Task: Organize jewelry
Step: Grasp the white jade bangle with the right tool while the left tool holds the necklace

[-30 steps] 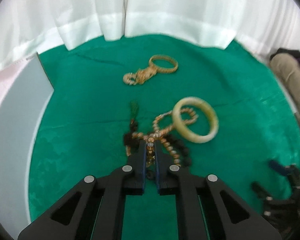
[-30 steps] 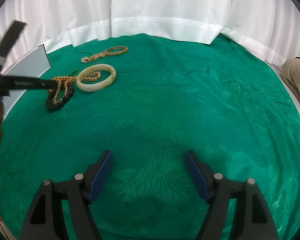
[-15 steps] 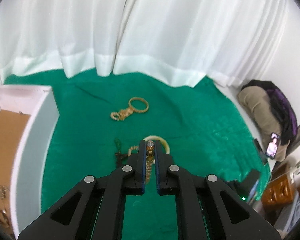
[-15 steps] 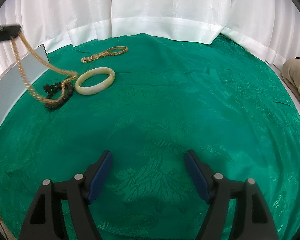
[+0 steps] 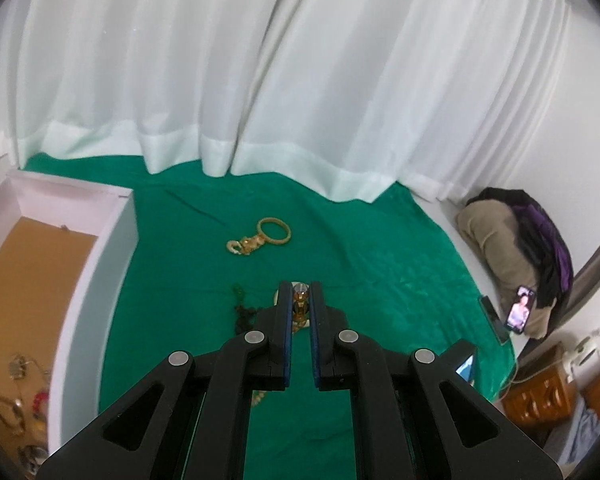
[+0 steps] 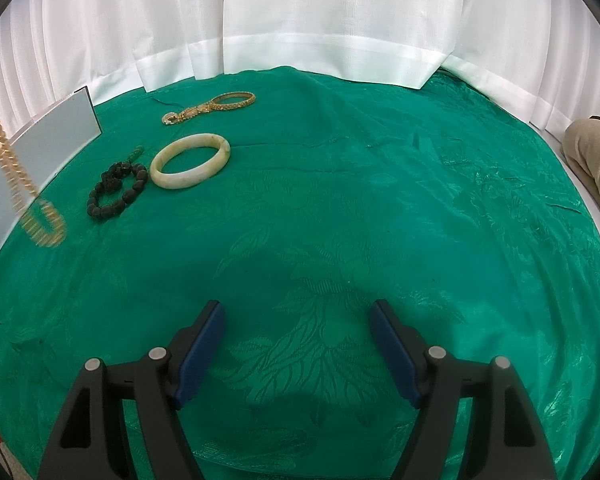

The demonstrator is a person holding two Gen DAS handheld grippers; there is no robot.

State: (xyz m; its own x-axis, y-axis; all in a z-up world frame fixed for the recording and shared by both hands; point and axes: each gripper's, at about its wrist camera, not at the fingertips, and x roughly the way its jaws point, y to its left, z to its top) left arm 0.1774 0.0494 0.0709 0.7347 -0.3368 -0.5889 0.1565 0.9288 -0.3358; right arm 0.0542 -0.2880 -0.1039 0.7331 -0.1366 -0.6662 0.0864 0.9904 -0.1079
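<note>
Here the left gripper (image 5: 300, 300) is pinching a golden beaded necklace (image 6: 4, 152) between its narrow fingers, the strand dangling clear of the green patterned tabletop (image 6: 340, 200). Ahead of the right gripper (image 6: 298, 354), fingers spread wide and holding nothing, are lying a pale jade bangle (image 6: 191, 161), a dark beaded bracelet (image 6: 116, 192) and a gold chain bracelet (image 6: 210, 107). Left of the left fingers is standing an open white box (image 5: 112, 248).

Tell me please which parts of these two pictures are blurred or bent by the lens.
Right wrist view: the hanging gold bead necklace is smeared by motion at its lower loop, while the jade bangle and the dark bead bracelet are sharp. Left wrist view: the fisheye bows the white box wall and the curtain hem, and the corners go black.
</note>
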